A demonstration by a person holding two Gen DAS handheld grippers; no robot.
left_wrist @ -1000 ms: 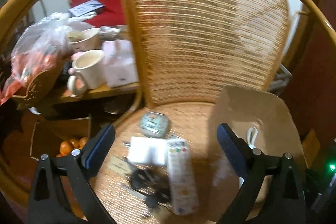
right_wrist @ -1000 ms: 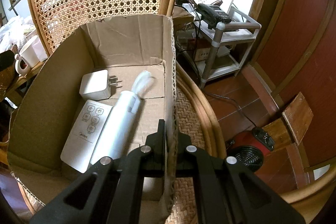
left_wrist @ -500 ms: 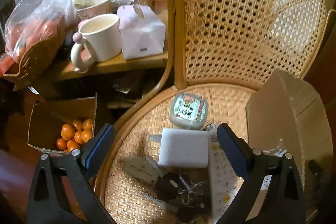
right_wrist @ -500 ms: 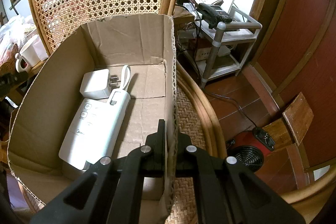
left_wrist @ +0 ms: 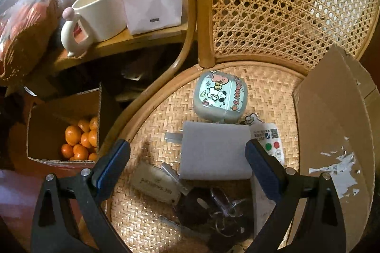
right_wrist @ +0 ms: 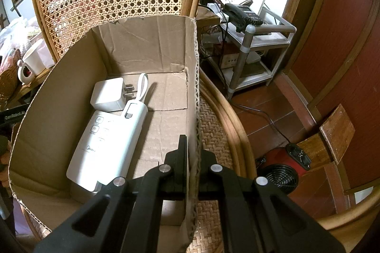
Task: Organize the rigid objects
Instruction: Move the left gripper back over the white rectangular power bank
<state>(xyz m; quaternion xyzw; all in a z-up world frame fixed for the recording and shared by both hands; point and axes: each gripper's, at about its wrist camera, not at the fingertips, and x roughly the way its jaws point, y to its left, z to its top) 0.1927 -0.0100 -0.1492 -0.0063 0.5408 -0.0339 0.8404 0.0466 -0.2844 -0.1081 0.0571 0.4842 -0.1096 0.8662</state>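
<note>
On the rattan chair seat (left_wrist: 152,124) lie a white charger block (left_wrist: 213,153), a cartoon-printed case (left_wrist: 220,96), a white remote (left_wrist: 270,146), a beige tag (left_wrist: 155,184) and dark keys (left_wrist: 220,208). My left gripper (left_wrist: 187,153) is open, its fingers either side of the charger block and above it. My right gripper (right_wrist: 192,148) is shut on the right wall of the cardboard box (right_wrist: 192,86). Inside the box lie a white charger (right_wrist: 108,94), a white power bank (right_wrist: 111,141) and a white remote (right_wrist: 95,124) under it.
The box wall (left_wrist: 332,134) stands right of the loose items. A side table holds a white mug (left_wrist: 99,13) and a pink pouch (left_wrist: 152,3). A box of oranges (left_wrist: 78,139) sits on the floor. A metal shelf (right_wrist: 256,49) and red heater (right_wrist: 282,170) stand right.
My left gripper has moved left and down, out of the box side, over the loose items on the seat. The power bank has settled flat in the box. My right gripper has held still.
</note>
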